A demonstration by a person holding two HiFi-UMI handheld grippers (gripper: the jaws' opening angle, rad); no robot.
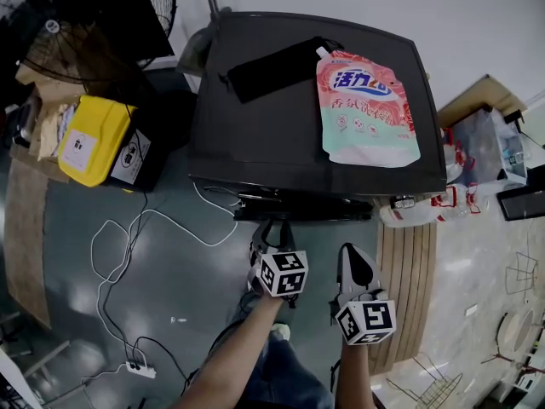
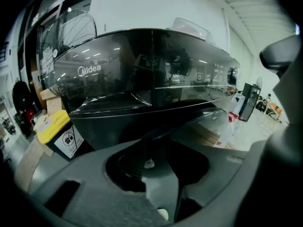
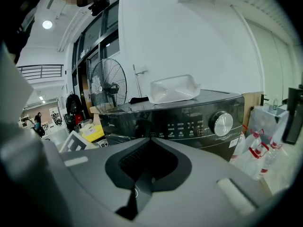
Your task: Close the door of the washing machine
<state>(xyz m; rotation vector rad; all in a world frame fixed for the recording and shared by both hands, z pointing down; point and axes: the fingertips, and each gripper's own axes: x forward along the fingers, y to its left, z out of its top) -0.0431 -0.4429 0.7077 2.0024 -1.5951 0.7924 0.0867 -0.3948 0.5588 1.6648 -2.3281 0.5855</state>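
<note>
The door of the washing machine is seen ajar at the machine's front, on the side turned toward the person. In the head view its long axis is laid left to right along that front, and its outer face is pointed toward the grippers. The closing push is judged to be in hand but not finished. The left gripper is set at the door's outer edge, jaws drawn together with nothing between them; contact cannot be confirmed. The right gripper is held further back, its jaws likewise together and empty. A steady forward press until the latch is caught is called for next.
</note>
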